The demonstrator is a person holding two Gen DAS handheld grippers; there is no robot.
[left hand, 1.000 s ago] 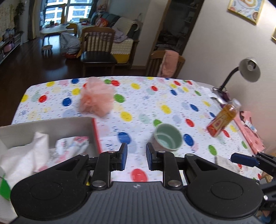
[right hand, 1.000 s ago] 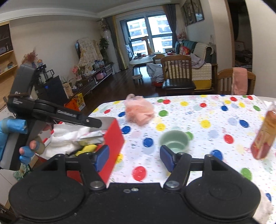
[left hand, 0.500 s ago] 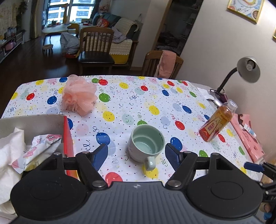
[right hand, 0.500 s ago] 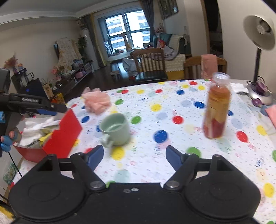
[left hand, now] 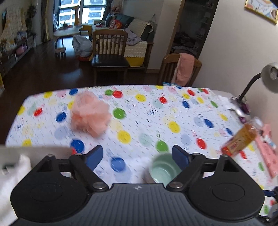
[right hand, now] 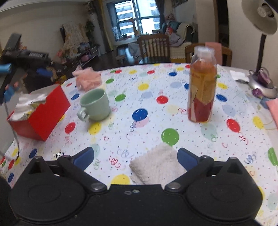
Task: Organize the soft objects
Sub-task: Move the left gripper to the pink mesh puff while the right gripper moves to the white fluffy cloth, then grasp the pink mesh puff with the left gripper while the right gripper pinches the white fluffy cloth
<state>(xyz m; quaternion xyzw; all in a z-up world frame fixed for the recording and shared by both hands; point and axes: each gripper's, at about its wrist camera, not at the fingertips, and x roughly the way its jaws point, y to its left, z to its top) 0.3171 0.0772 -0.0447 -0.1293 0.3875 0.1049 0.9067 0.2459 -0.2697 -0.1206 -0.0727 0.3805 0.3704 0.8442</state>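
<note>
Dim daylight from the far window [left hand: 83,12]; motion blur, fisheye-bent edges.

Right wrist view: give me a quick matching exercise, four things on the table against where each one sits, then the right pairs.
Things:
1. white fluffy cloth
2. green mug
3. juice bottle
4. pink mesh puff

Places:
A. upright, right of the table's middle
B. far side, beyond the mug
C. nearest, between the fingers of the right gripper, whose jaws are opening, untouched
D. just right of the red box

Pairs: 1-C, 2-D, 3-A, 4-B
</note>
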